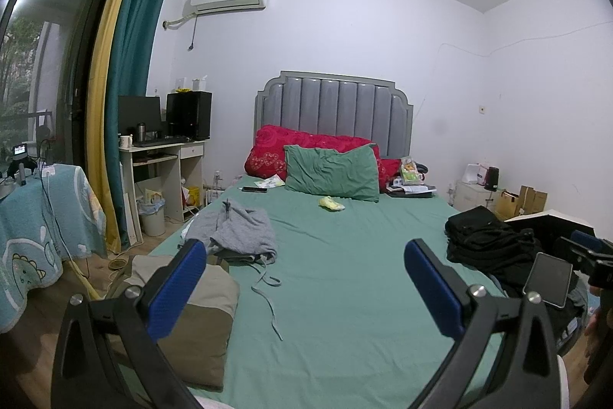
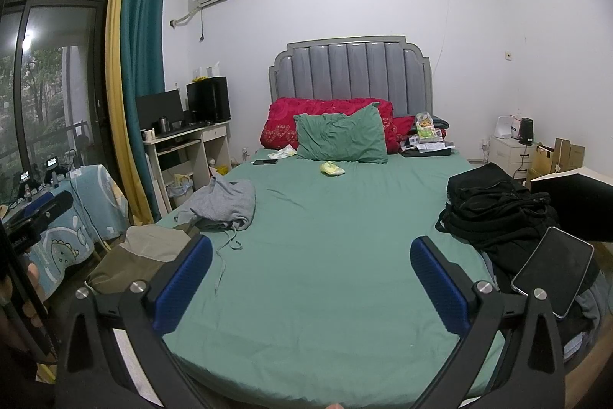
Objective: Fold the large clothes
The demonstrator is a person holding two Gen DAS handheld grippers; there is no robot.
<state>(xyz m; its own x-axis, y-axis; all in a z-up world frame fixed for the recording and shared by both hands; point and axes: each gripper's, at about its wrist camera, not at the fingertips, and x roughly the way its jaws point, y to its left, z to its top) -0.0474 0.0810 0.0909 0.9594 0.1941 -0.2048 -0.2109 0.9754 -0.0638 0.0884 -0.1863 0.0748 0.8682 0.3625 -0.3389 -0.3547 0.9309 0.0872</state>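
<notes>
A crumpled grey hooded garment (image 1: pixel 239 230) with loose drawstrings lies on the left side of the green bed sheet (image 1: pixel 345 255); it also shows in the right wrist view (image 2: pixel 226 204). An olive-khaki garment (image 1: pixel 199 317) lies folded at the bed's near left corner, also in the right wrist view (image 2: pixel 141 252). A pile of black clothes (image 1: pixel 486 240) sits on the right edge, also in the right wrist view (image 2: pixel 494 206). My left gripper (image 1: pixel 302 259) is open and empty above the foot of the bed. My right gripper (image 2: pixel 310 255) is open and empty beside it.
A phone (image 2: pixel 555 269) rests on the black pile. A green pillow (image 1: pixel 331 173), red quilt (image 1: pixel 306 144), a small yellow item (image 1: pixel 331 204) and another phone (image 1: pixel 254 189) lie near the grey headboard. A desk (image 1: pixel 164 156) and a covered table (image 1: pixel 42 217) stand left.
</notes>
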